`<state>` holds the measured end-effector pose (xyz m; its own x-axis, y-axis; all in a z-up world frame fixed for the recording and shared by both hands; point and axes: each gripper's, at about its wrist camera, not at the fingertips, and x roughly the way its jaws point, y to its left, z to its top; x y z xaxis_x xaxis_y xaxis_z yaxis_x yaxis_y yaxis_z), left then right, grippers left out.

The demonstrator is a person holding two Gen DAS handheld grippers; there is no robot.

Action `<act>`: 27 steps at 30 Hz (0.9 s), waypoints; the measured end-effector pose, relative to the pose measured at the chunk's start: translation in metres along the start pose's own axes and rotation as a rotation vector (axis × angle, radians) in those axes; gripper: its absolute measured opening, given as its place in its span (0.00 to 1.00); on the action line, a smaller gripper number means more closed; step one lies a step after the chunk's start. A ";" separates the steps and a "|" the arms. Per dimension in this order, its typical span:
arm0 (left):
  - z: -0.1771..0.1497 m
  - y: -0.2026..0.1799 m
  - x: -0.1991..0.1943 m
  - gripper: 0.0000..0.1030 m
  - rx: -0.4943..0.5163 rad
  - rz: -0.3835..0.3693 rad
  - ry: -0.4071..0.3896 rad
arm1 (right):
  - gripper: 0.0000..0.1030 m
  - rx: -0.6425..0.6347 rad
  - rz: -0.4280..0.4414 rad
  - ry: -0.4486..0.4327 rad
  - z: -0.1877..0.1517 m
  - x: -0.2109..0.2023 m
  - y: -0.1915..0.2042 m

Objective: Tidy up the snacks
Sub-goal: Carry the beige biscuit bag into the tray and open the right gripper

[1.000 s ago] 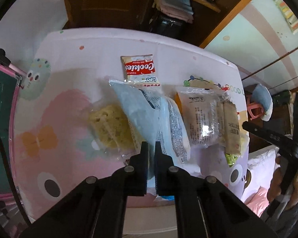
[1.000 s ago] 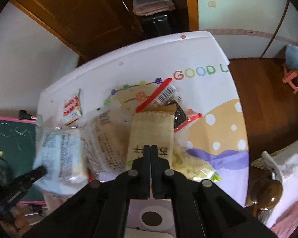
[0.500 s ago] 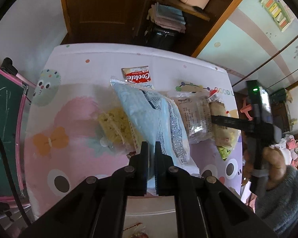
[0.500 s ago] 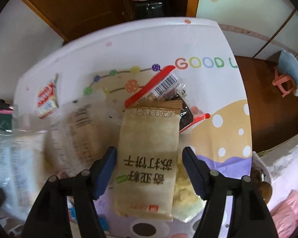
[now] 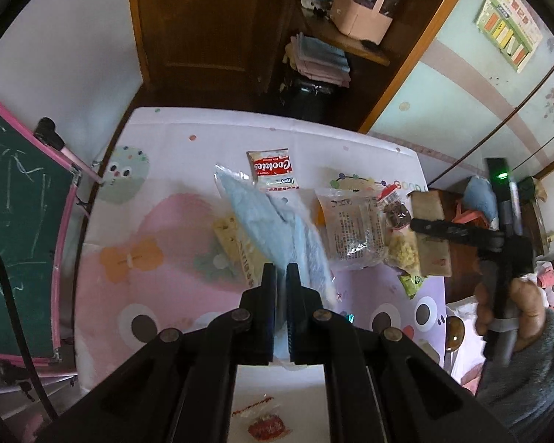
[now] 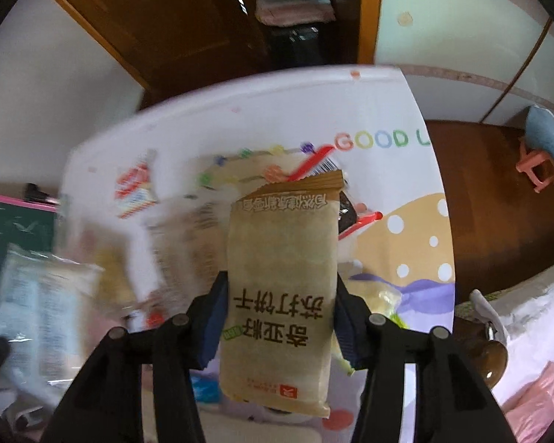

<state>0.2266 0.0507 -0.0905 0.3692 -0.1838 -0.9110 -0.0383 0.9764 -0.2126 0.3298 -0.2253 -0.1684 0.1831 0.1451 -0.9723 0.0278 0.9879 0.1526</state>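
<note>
My left gripper (image 5: 280,277) is shut on the near edge of a light blue snack bag (image 5: 273,221), which hangs lifted above the table (image 5: 158,221). My right gripper (image 6: 281,313) has its jaws closing on a tan cracker packet (image 6: 280,258), and its pads (image 6: 218,313) press the packet's two long sides. The left wrist view shows the same tan packet (image 5: 430,251) at the right end of the snack row, with the right gripper (image 5: 430,232) on it. A red Cookies pack (image 5: 273,170) lies further back.
A clear printed packet (image 5: 354,232), a yellow snack bag (image 5: 402,254), a red-edged packet (image 5: 395,214) and a pale cake packet (image 5: 236,243) lie mid-table. A green chalkboard (image 5: 14,221) stands left. A person's hand (image 5: 513,302) holds the right gripper beyond the table's right edge.
My left gripper has risen with the blue bag in it. My right gripper went from shut to open around the tan packet, then closed onto its sides.
</note>
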 end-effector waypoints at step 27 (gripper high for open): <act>-0.163 -0.005 -0.051 0.32 0.219 -0.082 0.061 | 0.53 -0.102 0.123 0.065 -0.223 -0.085 0.083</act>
<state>0.0569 0.0363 -0.1003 0.3060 -0.2636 -0.9148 0.1939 0.9580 -0.2112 0.0972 -0.1430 -0.1129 0.1147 0.2651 -0.9574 -0.0917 0.9625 0.2555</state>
